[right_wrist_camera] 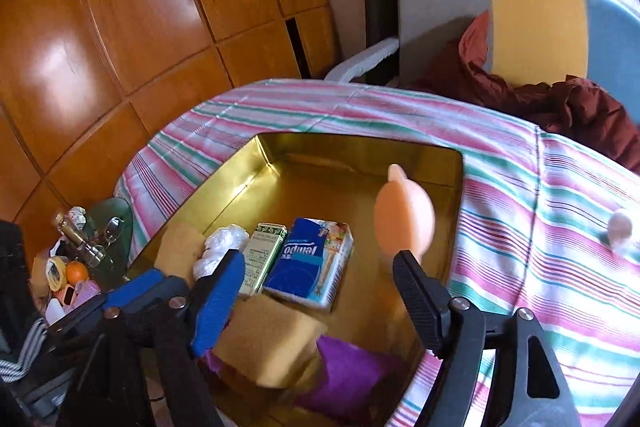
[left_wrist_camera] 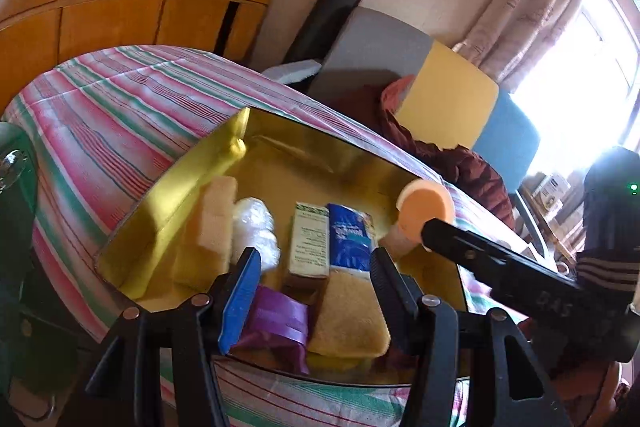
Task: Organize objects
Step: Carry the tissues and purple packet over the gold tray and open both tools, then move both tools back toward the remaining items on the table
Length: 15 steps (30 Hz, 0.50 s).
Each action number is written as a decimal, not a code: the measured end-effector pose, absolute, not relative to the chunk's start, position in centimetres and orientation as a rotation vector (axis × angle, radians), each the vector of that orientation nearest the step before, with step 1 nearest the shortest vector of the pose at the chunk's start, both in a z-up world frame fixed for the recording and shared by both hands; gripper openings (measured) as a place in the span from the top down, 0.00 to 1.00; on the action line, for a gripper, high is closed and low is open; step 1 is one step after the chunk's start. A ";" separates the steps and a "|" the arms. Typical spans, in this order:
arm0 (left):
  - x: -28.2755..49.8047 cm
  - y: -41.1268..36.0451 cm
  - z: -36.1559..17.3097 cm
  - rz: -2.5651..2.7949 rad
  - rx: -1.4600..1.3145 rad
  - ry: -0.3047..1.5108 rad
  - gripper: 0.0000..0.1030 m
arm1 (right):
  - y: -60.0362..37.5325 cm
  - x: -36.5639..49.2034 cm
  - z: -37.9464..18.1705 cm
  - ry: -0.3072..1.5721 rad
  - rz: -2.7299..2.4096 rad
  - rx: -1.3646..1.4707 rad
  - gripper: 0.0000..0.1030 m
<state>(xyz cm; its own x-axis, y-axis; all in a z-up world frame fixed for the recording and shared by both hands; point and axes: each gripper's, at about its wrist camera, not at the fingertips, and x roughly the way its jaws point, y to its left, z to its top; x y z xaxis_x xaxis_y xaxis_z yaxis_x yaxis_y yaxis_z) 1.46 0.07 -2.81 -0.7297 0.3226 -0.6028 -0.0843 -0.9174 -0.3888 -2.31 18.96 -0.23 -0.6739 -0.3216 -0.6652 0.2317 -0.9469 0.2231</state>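
Observation:
A gold tin box [left_wrist_camera: 168, 203] [right_wrist_camera: 256, 171] sits on the striped bedspread. It holds a blue tissue pack [left_wrist_camera: 350, 239] [right_wrist_camera: 308, 267], a green carton [left_wrist_camera: 310, 239] [right_wrist_camera: 260, 255], yellow sponges [left_wrist_camera: 348, 319] [right_wrist_camera: 268, 335], a white plastic wad [left_wrist_camera: 256, 227] [right_wrist_camera: 218, 247] and a purple packet [left_wrist_camera: 276, 319] [right_wrist_camera: 352, 371]. An orange-capped bottle [left_wrist_camera: 424, 213] [right_wrist_camera: 404, 219] is in the air over the box's right side, beside my right gripper's finger [left_wrist_camera: 480, 255]. My right gripper [right_wrist_camera: 316, 287] is open. My left gripper [left_wrist_camera: 314, 275] is open and empty over the box's near end.
The striped bedspread [left_wrist_camera: 120, 115] [right_wrist_camera: 540, 207] surrounds the box. A small white object [right_wrist_camera: 620, 231] lies on it to the right. A chair with a maroon garment [right_wrist_camera: 540, 99] stands behind. A cluttered glass side table [right_wrist_camera: 80, 251] is at left, beside a wooden wardrobe [right_wrist_camera: 120, 27].

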 end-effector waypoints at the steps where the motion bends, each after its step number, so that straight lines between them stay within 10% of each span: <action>1: 1.4 0.4 -2.9 2.671 -1.032 -0.491 0.44 | 19.4 -1.9 -0.1 -0.184 -2.630 1.074 0.23; 15: 2.2 2.9 -2.8 2.590 -1.035 -0.398 0.44 | 23.0 0.4 -0.1 -0.200 -2.782 1.167 0.22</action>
